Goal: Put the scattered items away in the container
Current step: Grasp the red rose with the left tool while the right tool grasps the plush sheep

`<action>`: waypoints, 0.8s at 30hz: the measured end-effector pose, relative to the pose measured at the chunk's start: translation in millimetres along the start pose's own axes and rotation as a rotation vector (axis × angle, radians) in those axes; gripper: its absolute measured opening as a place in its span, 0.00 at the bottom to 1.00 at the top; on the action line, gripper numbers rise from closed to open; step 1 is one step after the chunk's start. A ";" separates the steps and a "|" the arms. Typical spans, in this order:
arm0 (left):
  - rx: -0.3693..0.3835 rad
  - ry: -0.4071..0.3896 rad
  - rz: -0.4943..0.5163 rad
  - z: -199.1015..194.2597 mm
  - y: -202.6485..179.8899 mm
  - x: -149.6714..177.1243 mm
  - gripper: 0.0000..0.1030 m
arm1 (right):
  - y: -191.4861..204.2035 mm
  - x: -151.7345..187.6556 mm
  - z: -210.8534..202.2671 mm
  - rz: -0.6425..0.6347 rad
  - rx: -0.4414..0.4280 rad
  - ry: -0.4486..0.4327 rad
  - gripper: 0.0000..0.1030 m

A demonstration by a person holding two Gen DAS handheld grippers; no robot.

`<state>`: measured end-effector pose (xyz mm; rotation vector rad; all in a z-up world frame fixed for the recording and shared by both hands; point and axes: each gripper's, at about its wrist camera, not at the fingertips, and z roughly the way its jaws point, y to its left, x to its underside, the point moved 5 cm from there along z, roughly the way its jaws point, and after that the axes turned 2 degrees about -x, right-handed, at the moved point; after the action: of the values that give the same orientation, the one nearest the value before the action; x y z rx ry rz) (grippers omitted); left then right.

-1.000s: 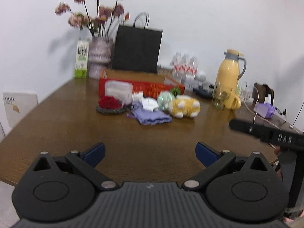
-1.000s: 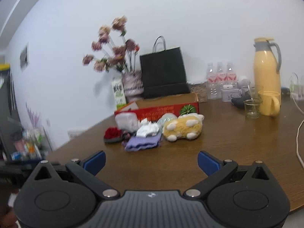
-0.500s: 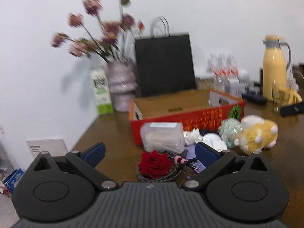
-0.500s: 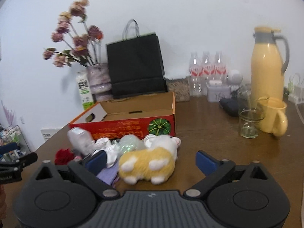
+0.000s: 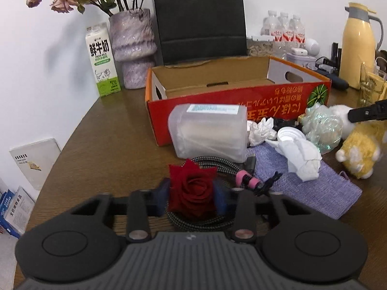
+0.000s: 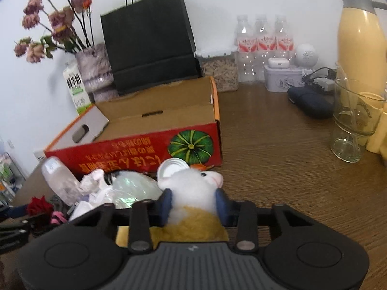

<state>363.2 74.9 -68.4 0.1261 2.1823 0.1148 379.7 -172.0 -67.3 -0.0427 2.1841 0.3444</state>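
Observation:
A red rose [image 5: 191, 193] lies on a coiled braided cable [image 5: 217, 166] in front of the red cardboard box [image 5: 217, 99]. My left gripper [image 5: 192, 197] is closing, and its blue pads press the rose from both sides. My right gripper [image 6: 193, 205] is closing as well, its pads squeezing the white head of a yellow-and-white plush toy [image 6: 193, 188]. Between the two lie a clear plastic tub [image 5: 208, 133], crumpled white tissue [image 5: 300, 157], a shiny wrapped bundle [image 5: 321, 125] and a purple cloth [image 5: 314, 193]. The box [image 6: 135, 145] stands open, nothing showing inside.
Behind the box stand a black paper bag [image 5: 198, 17], a vase of dried flowers [image 5: 133, 46] and a milk carton [image 5: 101, 60]. To the right are water bottles [image 6: 261, 41], a yellow jug [image 6: 360, 41], a glass [image 6: 350, 125] and a dark case [image 6: 309, 101]. The table edge runs along the left.
Both grippers have moved forward to the pile and gone from wide open to closed in, the left around the rose, the right around the plush toy's head.

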 end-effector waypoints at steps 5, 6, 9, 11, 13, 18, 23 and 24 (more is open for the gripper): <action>0.010 -0.050 -0.049 -31.9 7.1 -12.8 0.31 | 7.5 0.3 -44.1 -0.067 0.035 -0.097 0.00; 0.000 -0.058 -0.060 -39.7 8.3 -15.2 0.31 | 9.0 1.3 -47.5 -0.083 0.032 -0.088 0.01; 0.045 -0.112 -0.148 -70.3 13.0 -19.6 0.32 | 3.8 -0.9 -43.0 -0.047 0.002 -0.035 0.25; 0.086 -0.139 -0.214 -88.2 15.5 -21.0 0.32 | -2.6 -4.4 -34.0 -0.010 -0.004 -0.012 0.55; 0.106 -0.123 -0.256 -100.4 14.3 -18.7 0.32 | -7.0 -8.7 -16.0 0.004 0.022 0.015 0.60; 0.077 -0.054 -0.277 -119.7 -5.2 9.2 0.33 | -6.9 1.3 16.6 0.054 -0.019 0.101 0.41; 0.084 0.035 -0.281 -125.5 -18.5 50.8 0.36 | -6.4 27.2 -44.0 0.065 -0.040 0.031 0.39; 0.079 0.064 -0.288 -123.0 -19.2 58.0 0.36 | -5.1 37.5 -61.7 0.068 -0.062 0.026 0.38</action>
<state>228.4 59.2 -47.0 -0.1493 2.2452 -0.1323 309.5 -189.5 -63.9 -0.0070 2.2038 0.4529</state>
